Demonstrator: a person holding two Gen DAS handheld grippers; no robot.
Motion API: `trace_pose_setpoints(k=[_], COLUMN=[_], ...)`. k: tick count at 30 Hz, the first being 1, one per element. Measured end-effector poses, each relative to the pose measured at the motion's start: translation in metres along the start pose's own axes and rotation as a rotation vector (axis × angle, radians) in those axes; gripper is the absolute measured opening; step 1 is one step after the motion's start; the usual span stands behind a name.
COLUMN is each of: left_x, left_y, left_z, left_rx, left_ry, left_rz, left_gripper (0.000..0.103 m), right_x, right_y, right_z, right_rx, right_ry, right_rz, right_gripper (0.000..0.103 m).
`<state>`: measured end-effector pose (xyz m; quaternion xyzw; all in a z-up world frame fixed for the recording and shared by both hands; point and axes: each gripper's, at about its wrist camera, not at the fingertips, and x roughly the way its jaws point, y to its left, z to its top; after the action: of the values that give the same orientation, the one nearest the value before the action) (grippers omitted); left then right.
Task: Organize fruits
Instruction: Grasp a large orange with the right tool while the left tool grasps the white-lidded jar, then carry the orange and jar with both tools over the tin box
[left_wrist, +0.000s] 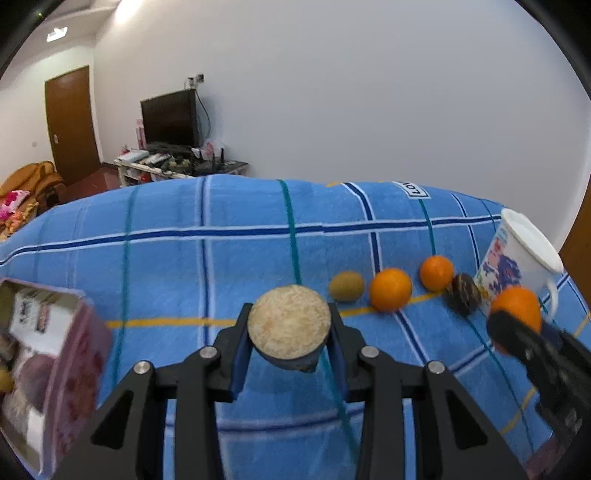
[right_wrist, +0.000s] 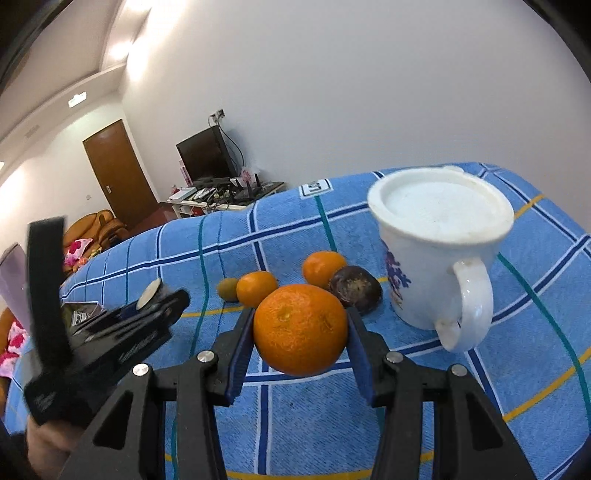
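1. Orange, round and with dimpled peel, the large mandarin-like fruit sits between the blue pads of the right gripper, which is closed on its widest part and holds it above the blue checked cloth. I judge it light, firm but a little yielding, so a moderate squeeze at the equator is enough; a harder one could bruise the peel.
2. Beige and flat on top, the cut half fruit with dark skin is clamped in the left gripper, whose jaws are nearly closed on its sides. The cut face looks moist, so it may slip; holding on the rind, below the cut face, seems safest.
3. At 12 o'clock from the held orange, in the right wrist view, lie two smaller orange fruits, a small green-brown kiwi at 11 o'clock and a dark purple wrinkled fruit at 1 o'clock, all on the cloth. The dark one touches the nearer small orange.
4. At 2 o'clock stands a white enamel mug with blue flowers, upright, near the dark fruit.
5. At 9 o'clock in the left wrist view a pink printed cardboard box stands open; it is probably the place for the fruits.
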<state>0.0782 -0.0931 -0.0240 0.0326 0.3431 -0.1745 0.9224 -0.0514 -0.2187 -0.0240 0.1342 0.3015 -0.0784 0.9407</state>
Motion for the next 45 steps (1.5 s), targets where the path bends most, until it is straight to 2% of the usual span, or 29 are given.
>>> trace_pose_setpoints(k=[5,10,18,34,45], left_x=[-0.032,-0.044,-0.067,-0.089,-0.098], left_y=[0.006,0.017,0.028,0.048,0.06], left_z=[-0.018,-0.027,-0.039,-0.052,-0.058], left_rx=[0.025,0.042,0.049,0.067,0.101], left_ry=[-0.058,-0.082,-0.138,-0.15,-0.159], left_rz=[0.051,0.097,0.139,0.125,0.119], left_gripper=[0.038,0.038,0.039,0.039,0.039], right_x=[-0.006,-0.015,-0.03,-0.052,-0.051], right_y=[0.012,0.028,0.047,0.061,0.08], right_z=[-0.003,-0.009,-0.017,-0.038,-0.05], right_rx=[-0.05,-0.112,-0.194,-0.2,-0.175], right_ry=[-0.055,-0.12,-0.207,-0.213,-0.167], right_rz=[0.008,0.008,-0.041,-0.075,-0.056], right_gripper=[0.05,0.05,0.05,0.05,0.05])
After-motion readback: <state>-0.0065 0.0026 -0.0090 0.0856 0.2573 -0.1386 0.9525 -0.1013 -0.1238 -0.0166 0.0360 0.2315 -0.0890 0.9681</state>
